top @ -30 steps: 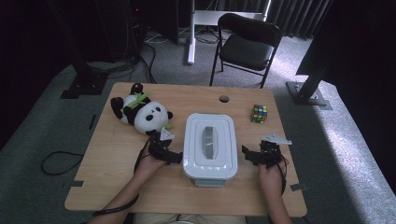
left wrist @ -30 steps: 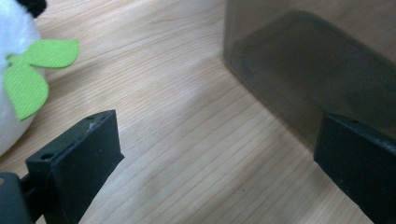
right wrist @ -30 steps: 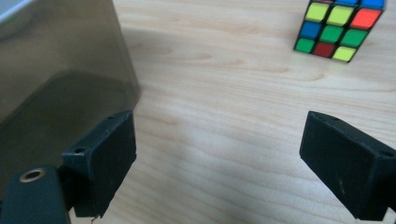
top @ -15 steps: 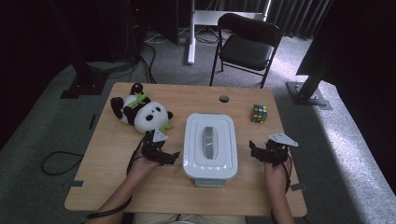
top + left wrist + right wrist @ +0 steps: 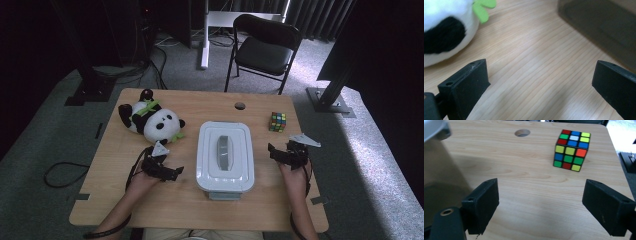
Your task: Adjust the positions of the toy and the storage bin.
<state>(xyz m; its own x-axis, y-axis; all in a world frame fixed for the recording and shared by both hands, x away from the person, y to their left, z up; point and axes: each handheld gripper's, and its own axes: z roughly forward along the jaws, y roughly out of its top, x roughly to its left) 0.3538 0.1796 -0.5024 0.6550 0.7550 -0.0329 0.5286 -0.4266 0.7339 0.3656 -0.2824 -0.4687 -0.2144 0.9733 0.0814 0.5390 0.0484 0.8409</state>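
Taking the white lidded box [image 5: 225, 156] at table centre as the landmark and going left to right:

Far left and beyond the box lies the panda plush [image 5: 150, 119], on its side, near the back-left part of the table [image 5: 110, 200]. In the left gripper view its white-and-black body [image 5: 446, 30] sits at upper left, a green leaf bit beside it.

Just left of the box, nearer the person, the left gripper [image 5: 167, 172] hovers low over the wood w/ jaws wide apart and nothing between them – bare tabletop in its own view, box wall [image 5: 604, 27] dark at upper right. So the box lies to the jaws' right, close but apart.

The box itself: long axis runs away from the person, lid on, grey handle strip along the middle.

Right of the box, the right gripper [image 5: 277, 152] is also spread wide and empty, fingertips pointing toward the box's right wall, near but not touching. In the right gripper view the box edge [image 5: 434, 130] is at upper left.

Beyond that gripper, near the back-right, stands the Rubik's cube [image 5: 278, 121], seen ahead [image 5: 572, 150] w/ a cable hole further back.

Judgement: both hands flank the box about evenly – the next move turns on closing inward across its short axis, one gripper per long side.
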